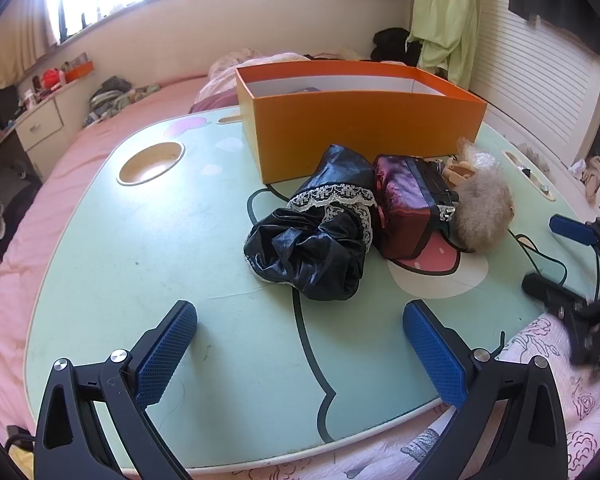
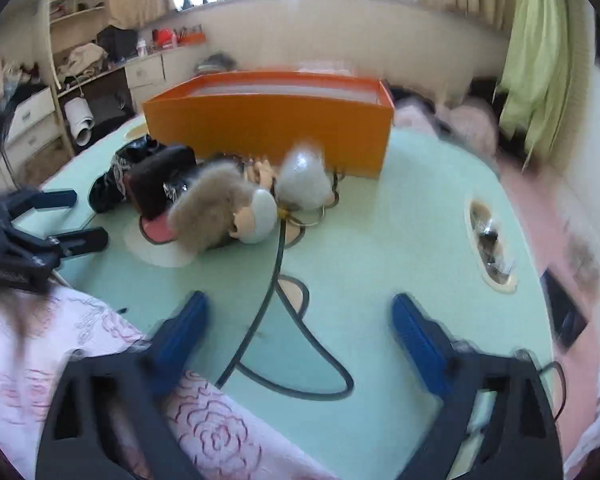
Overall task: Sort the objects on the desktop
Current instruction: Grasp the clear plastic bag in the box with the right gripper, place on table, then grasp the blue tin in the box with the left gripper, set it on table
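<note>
An open orange box [image 1: 360, 120] stands at the back of a green lap table [image 1: 140, 240]. In front of it lie a black satin garment with white lace [image 1: 316, 232], a dark red satin pouch [image 1: 408, 208] and a doll head with grey-brown hair [image 1: 484, 212]. My left gripper [image 1: 300, 344] is open and empty, just short of the black garment. My right gripper [image 2: 300, 340] is open and empty near the table's front edge; the doll head [image 2: 228, 208], a pale hair bundle in plastic [image 2: 304, 176] and the box [image 2: 268, 120] lie beyond it. The right gripper also shows in the left wrist view [image 1: 572, 256].
The table sits on a pink bed [image 1: 28, 264]. It has a round cup recess [image 1: 152, 162] at the left and a slot with small items [image 2: 490, 240] at the right. A pink rose-patterned quilt [image 2: 80, 360] lies at the front edge. Drawers [image 1: 40, 128] stand at the far left.
</note>
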A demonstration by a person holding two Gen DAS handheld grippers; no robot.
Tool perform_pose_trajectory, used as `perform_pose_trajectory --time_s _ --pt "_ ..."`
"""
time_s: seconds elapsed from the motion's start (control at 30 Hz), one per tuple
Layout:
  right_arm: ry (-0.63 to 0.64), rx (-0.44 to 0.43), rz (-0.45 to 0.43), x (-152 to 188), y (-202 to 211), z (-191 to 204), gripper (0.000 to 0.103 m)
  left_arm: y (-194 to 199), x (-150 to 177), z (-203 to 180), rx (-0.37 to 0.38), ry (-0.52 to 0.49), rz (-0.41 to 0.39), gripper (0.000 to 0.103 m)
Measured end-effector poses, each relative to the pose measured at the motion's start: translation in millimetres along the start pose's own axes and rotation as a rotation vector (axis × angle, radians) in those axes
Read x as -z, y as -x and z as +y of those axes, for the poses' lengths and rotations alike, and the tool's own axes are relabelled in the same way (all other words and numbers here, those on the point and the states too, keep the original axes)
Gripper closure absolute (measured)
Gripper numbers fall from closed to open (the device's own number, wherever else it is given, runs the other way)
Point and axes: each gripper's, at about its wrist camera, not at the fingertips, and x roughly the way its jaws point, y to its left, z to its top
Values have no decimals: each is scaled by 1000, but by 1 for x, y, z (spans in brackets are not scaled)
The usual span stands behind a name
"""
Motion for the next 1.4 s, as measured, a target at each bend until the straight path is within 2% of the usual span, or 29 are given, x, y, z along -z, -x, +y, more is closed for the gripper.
perform_pose_trajectory --time_s 0.07,0.2,0.33,0.43,0.57,0.67,0.73,0.83,0.87,0.93,1.07,1.17,1.23,1.33,1.4 --pt "-12 -35 14 -3 -4 -2 0 -1 1 0 -1 2 -1 0" --pt "-12 -40 6 -3 -4 -5 0 -1 1 1 -4 3 -1 0" --pt "-11 -41 5 -3 -5 -5 0 3 2 8 -39 34 -7 1" --pt "-11 -43 3 -2 -5 -7 0 21 -5 12 -27 42 -61 12" --pt "-10 -45 0 0 -5 -8 0 47 -40 7 -7 9 -107 24" --pt "-10 -45 0 0 -5 -8 0 47 -86 1 69 -4 -48 30" --pt "-10 -45 0 1 -5 -8 0 32 -120 1 117 31 20 30" --pt "-9 -45 0 1 -5 -7 0 -8 -162 0 113 125 153 30" --pt "-8 -46 0 1 -5 -7 0 -22 -172 -2 99 137 189 30" --pt "-8 -46 0 1 -5 -7 0 -53 -187 -7 22 136 259 30" --pt "-7 -47 -2 1 -5 -7 0 -91 -195 -16 -83 123 380 30" --pt "-6 -49 -3 2 -6 -8 0 -106 -193 -16 -187 115 403 30" --pt "-3 -51 -4 2 -6 -7 0 -117 -193 -18 -224 90 421 32" --pt "-3 -53 -8 2 -6 -8 0 -120 -195 -14 -204 121 382 36" --pt "-4 -54 -11 3 -6 -8 0 -120 -195 -13 -163 133 375 49"
